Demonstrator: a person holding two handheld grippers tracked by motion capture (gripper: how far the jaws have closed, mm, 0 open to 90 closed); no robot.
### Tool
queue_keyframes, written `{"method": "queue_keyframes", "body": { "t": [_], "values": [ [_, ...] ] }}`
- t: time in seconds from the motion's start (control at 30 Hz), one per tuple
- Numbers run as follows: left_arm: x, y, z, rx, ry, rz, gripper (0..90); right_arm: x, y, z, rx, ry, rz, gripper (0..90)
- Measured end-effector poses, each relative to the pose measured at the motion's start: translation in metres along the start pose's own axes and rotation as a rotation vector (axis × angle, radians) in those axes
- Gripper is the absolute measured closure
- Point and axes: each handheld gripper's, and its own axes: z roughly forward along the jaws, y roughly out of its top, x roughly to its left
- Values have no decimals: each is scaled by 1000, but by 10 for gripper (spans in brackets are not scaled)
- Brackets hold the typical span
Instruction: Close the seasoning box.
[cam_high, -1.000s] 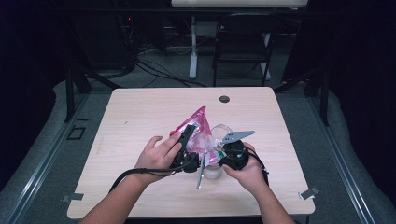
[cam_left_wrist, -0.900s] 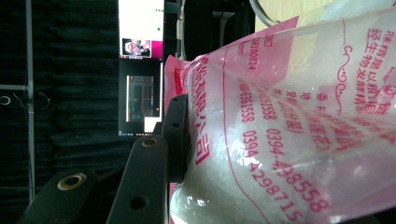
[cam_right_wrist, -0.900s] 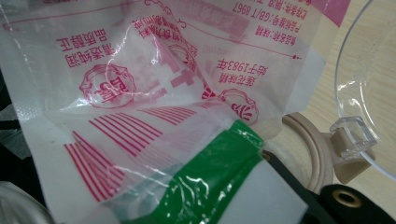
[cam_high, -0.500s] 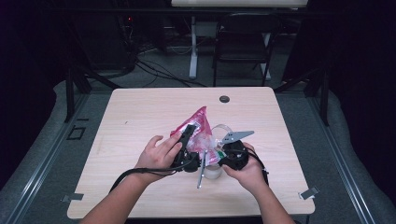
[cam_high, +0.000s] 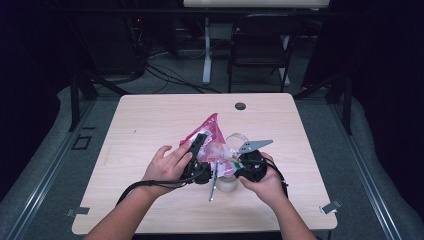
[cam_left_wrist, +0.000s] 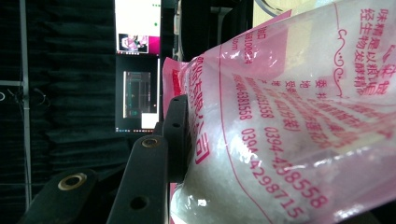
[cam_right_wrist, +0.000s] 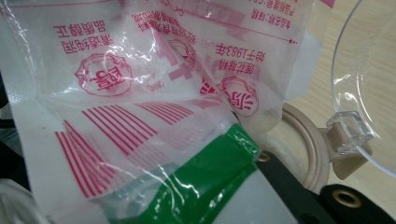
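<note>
I am pinching the pink bag (cam_high: 212, 137) with both tools – left tool (cam_high: 199, 145), right tool (cam_high: 235, 162) – (jar (cam_high: 235, 142) open); next, I judge, tipping gently.

A pale wood-grain table (cam_high: 150, 125) with rounded corners is seen, standing on grey floor. A small dark round disc (cam_high: 240, 106) is set in its top near the middle of the far edge. A clear container (cam_high: 227, 182) is stood on the top towards the near edge, right of the middle.
</note>
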Motion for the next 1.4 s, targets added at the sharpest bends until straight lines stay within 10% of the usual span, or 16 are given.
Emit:
{"method": "queue_keyframes", "body": {
  "t": [1.4],
  "values": [
    [-4,7,-2,-11,-20,34,677,-4,-2,2,22,-17,20,900]
  ]
}}
